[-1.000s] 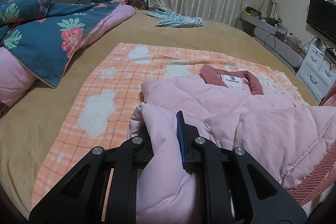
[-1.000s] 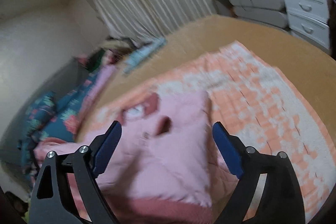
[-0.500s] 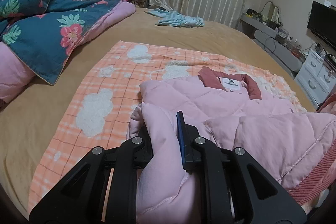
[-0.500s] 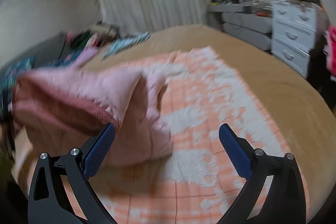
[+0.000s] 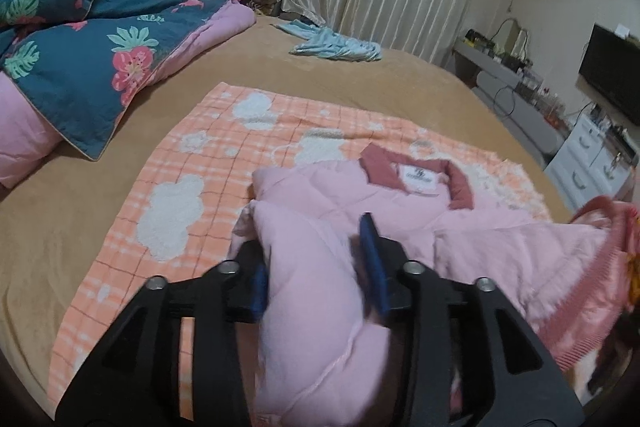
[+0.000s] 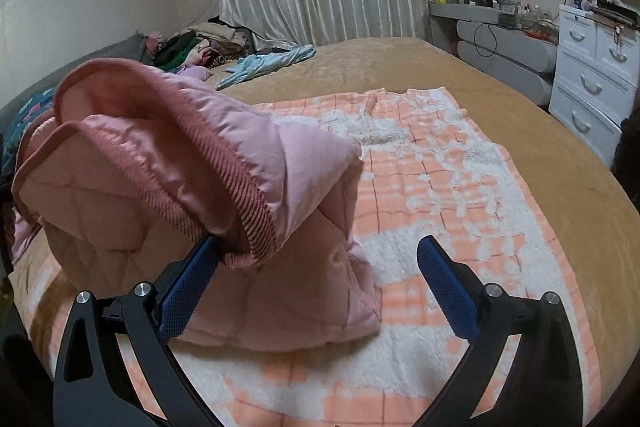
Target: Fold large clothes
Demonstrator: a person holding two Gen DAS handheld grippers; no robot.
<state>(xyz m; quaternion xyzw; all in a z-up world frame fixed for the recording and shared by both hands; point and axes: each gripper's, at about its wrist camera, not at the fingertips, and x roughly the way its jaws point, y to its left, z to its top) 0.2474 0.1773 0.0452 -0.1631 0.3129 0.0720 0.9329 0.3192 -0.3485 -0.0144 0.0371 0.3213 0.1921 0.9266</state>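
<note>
A pink quilted jacket with a dark-rose collar lies on an orange checked blanket on the bed. My left gripper is shut on a thick fold of the jacket, the fabric bulging between the blue pads. In the right wrist view the jacket is lifted, its ribbed hem hanging in front. My right gripper is open; the hem's corner sits by the left pad, the right pad is free over the blanket.
A floral blue duvet is piled at the bed's left. A light blue garment lies far back near the curtains. White drawers and a grey shelf stand right of the bed. A clothes pile sits at the head.
My left gripper stays clamped on the jacket fold and has opened slightly wider. My right gripper has moved closer to the lifted hem, which now hangs at its left pad.
</note>
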